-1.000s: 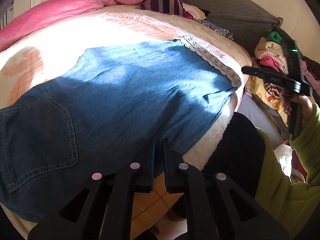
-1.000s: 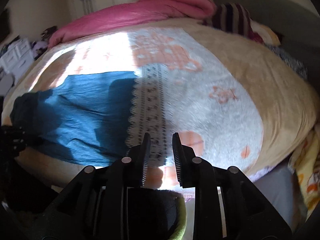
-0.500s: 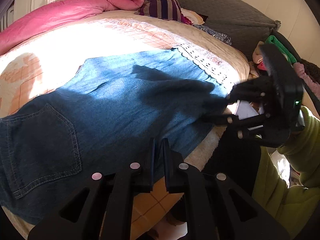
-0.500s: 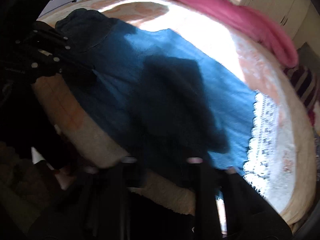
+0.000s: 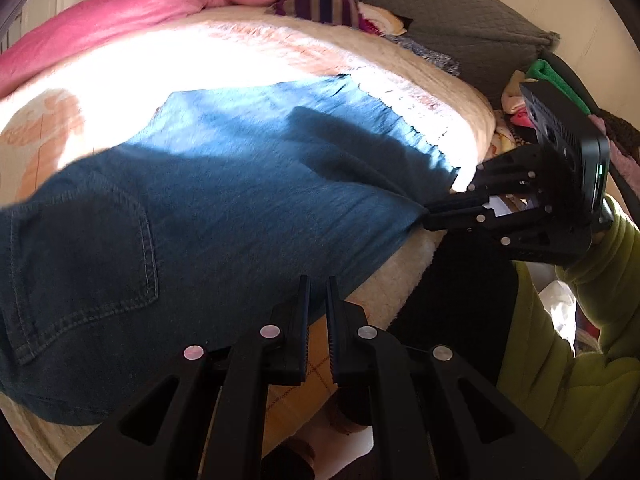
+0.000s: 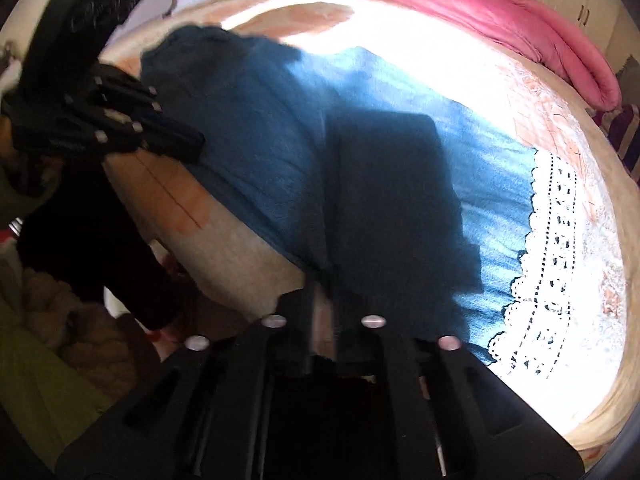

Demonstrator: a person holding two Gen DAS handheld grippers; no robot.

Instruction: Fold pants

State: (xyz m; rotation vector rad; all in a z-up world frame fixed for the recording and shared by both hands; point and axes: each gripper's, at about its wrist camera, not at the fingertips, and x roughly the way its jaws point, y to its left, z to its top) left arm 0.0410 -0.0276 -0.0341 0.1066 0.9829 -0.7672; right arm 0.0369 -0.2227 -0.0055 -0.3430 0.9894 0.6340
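pants (image 5: 224,208) lie flat across the bed (image 5: 400,64); right gripper (image 5: 430,216) is clamped on their near edge; left gripper (image 5: 317,292) has jaws slightly apart over that edge, gripping nothing.

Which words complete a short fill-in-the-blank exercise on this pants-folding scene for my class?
1. The jeans lie spread on a ____.
2. The trim at the jeans' leg end is white ____.
3. The bunched quilt at the far edge is ____.
4. The right gripper meets the jeans at their ____ edge.

Missing words: bed; lace; pink; near
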